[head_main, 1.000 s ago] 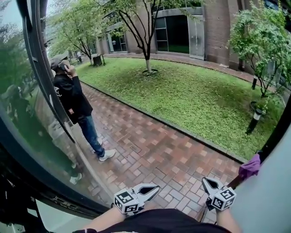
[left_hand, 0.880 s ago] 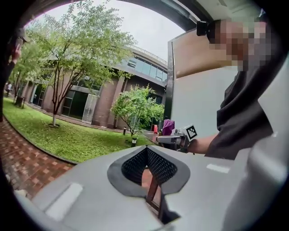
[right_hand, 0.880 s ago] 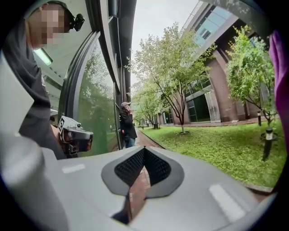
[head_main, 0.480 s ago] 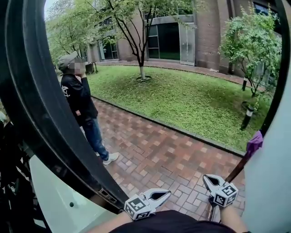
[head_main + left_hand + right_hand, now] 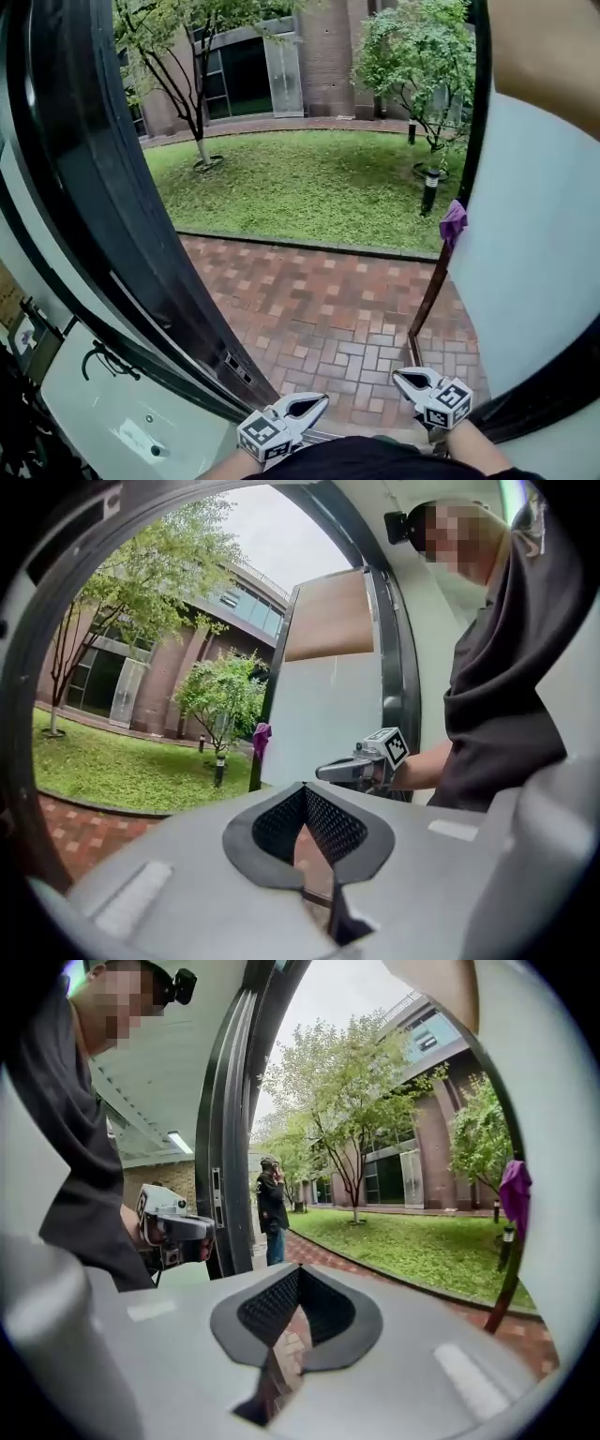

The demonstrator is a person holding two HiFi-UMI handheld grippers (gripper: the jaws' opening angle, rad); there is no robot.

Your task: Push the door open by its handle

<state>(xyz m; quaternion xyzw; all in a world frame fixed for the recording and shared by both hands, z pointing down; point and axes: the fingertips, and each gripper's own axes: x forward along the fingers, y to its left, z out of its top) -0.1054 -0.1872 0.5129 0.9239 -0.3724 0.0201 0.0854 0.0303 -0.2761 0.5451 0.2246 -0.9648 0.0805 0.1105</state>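
Fingers shut and empty on left gripper point(image 5: 319, 401) and right gripper point(image 5: 401, 376); unheld door point(image 5: 112, 216) may swing back, striking the left one.

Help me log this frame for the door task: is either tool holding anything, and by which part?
Nothing is held. The left tool and the right tool both have jaws together, empty, clear of the door.
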